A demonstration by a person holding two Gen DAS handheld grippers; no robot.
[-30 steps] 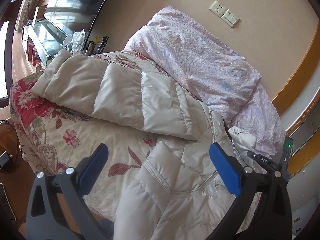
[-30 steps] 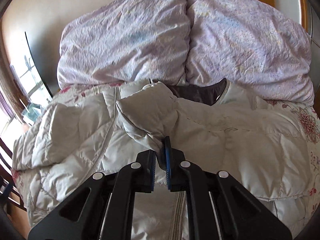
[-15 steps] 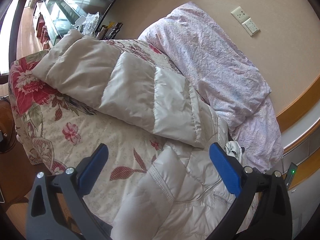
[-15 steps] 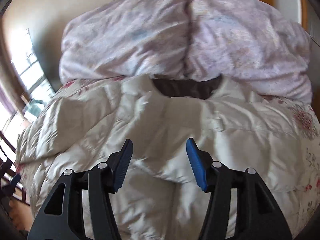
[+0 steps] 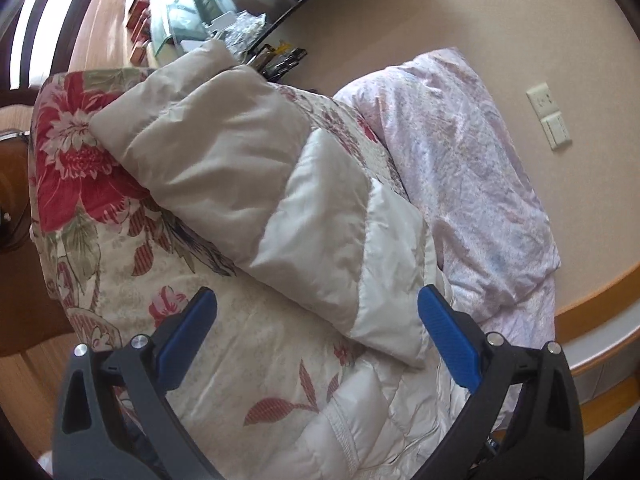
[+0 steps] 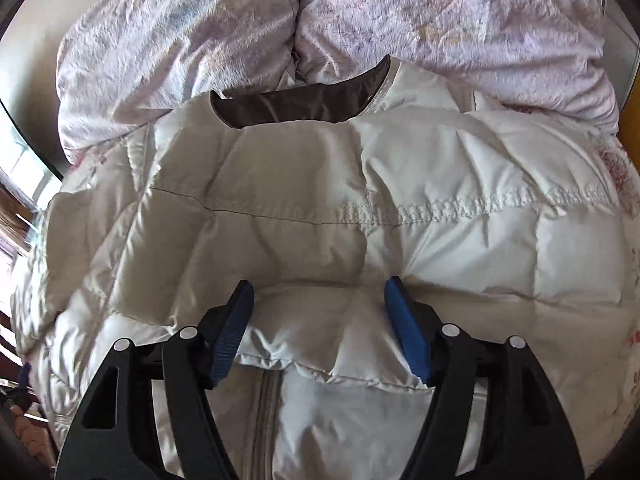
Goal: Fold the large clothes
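Note:
A cream quilted down jacket point(image 6: 320, 208) lies spread on the bed, its dark-lined collar point(image 6: 304, 100) toward the pillows. One front panel is laid over the chest, its edge just ahead of my right gripper point(image 6: 318, 304), which is open and empty right above the fabric. In the left wrist view one sleeve point(image 5: 248, 200) stretches out to the left across the floral bedspread point(image 5: 100, 240). My left gripper point(image 5: 316, 320) is open and empty above the sleeve's shoulder end.
Two lilac pillows point(image 6: 360, 20) lie against the headboard wall beyond the collar. A wall socket point(image 5: 548, 120) is above them. A glass TV stand point(image 5: 180, 12) with clutter stands past the bed's far edge, over wooden floor.
My right gripper let go of the jacket's front panel, opened, and the panel now lies flat over the chest. My left gripper stayed open and swung left toward the outstretched sleeve.

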